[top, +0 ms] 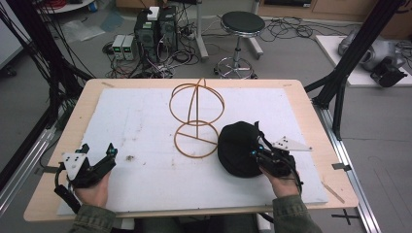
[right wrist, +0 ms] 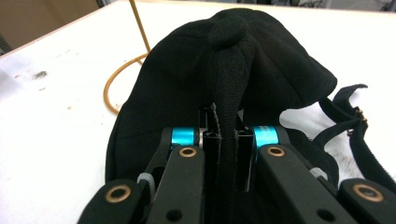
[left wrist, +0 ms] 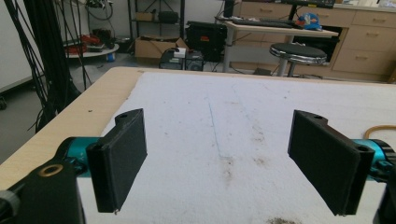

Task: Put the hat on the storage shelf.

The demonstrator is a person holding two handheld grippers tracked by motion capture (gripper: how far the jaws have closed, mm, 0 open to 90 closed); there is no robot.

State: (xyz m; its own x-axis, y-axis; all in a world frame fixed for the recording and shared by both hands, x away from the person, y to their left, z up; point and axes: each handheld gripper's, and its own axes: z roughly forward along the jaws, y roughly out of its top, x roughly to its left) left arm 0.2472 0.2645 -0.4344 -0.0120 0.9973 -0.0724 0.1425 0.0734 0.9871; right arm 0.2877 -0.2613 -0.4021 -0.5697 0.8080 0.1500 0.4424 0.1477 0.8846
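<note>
The black cap (top: 239, 148) lay on the white mat (top: 145, 141), just to the right of the wire stand (top: 197, 119) and touching the stand's bottom ring. The right gripper (top: 256, 153) had its jaws pressed together on a fold of the cap's cloth, as the right gripper view made plain: a ridge of fabric ran up between the two black jaws and bunched into a knob at the crown. The left gripper (top: 111, 154) rested well off to the left of the stand, near the front edge of the mat, its jaws spread wide with nothing between them. To my eye the step in hand was the grasp itself, just secured and not yet a lift; the likely aim was to carry the cap over and set it on the stand's upper hoop. That next move would call for raising the cap clear of the bottom ring without snagging it, then bringing it above the hoop and lowering it level. A pinch on so little cloth might slip or let the cap sag. The cap's near side was hidden under the right gripper, its brim could not be made out, and the strap (right wrist: 348, 122) trailing to the right ran out of the frame.
</note>
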